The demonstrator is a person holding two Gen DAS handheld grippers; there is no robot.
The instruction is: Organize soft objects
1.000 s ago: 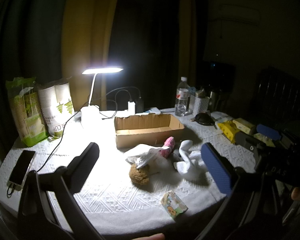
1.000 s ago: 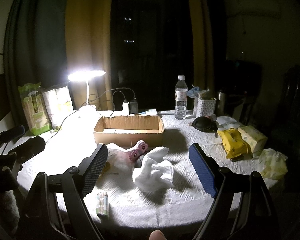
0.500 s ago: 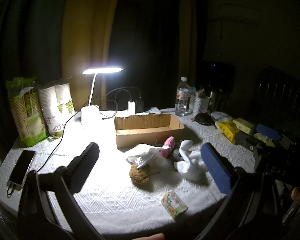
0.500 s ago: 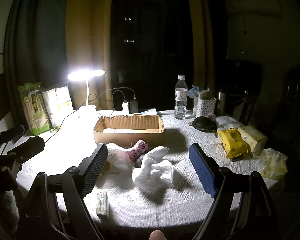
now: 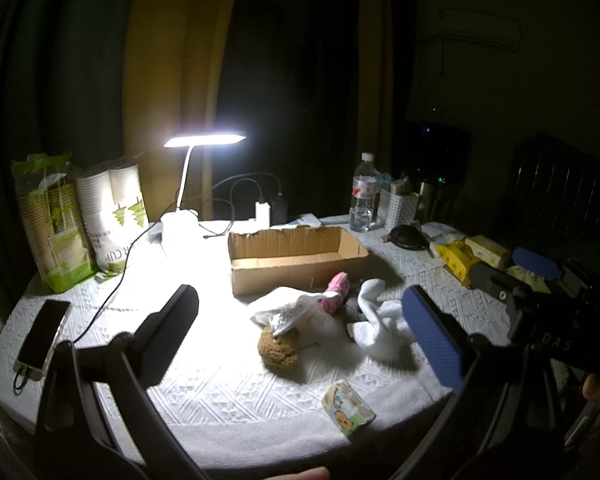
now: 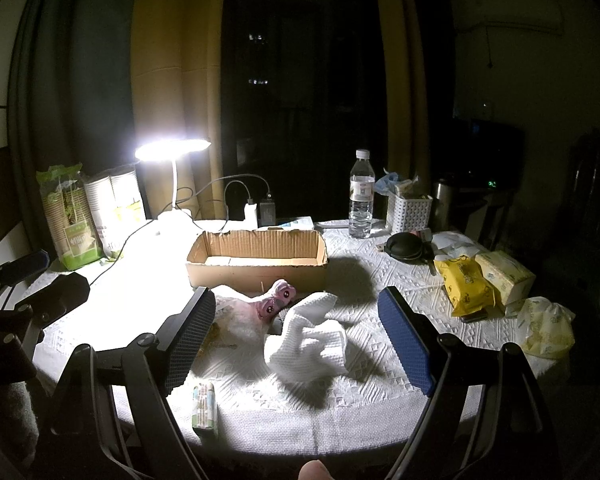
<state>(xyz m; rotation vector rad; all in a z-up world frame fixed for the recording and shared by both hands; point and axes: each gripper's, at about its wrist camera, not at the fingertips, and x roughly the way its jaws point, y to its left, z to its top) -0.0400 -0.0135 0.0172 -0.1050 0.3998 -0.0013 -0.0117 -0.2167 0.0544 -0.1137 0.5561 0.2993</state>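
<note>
At the near edge of the table, I've got both tongs hovering, nothing gripped. Left gripper [image 5: 300, 328] jaws spread wide, empty, aimed at the pile. Right gripper [image 6: 300, 336] likewise released, bracketing the white towel [image 6: 312, 344] from above the table edge, not touching it.

Soft stuff is all bunched mid-table, just near of the cardboard box [image 5: 296, 256]: brown plush ball [image 5: 279, 347] nearest, a white cloth [image 5: 284, 310] draped over its top, pink toy [image 5: 336, 298] touching the cloth on the right, the towel right of that. Box looks empty, open side up, so I read it as the drop target; nothing in it yet.

Small printed packet [image 5: 348, 404] sits alone at the near edge, well apart from the pile. Lamp [image 5: 204, 140] far left lights the pile, leaves the right side dim: yellow packs [image 6: 466, 290] there are hard to read. Phone [image 5: 42, 332] far left on a cable.

Likely first grab: towel, right side, clearest access.
</note>
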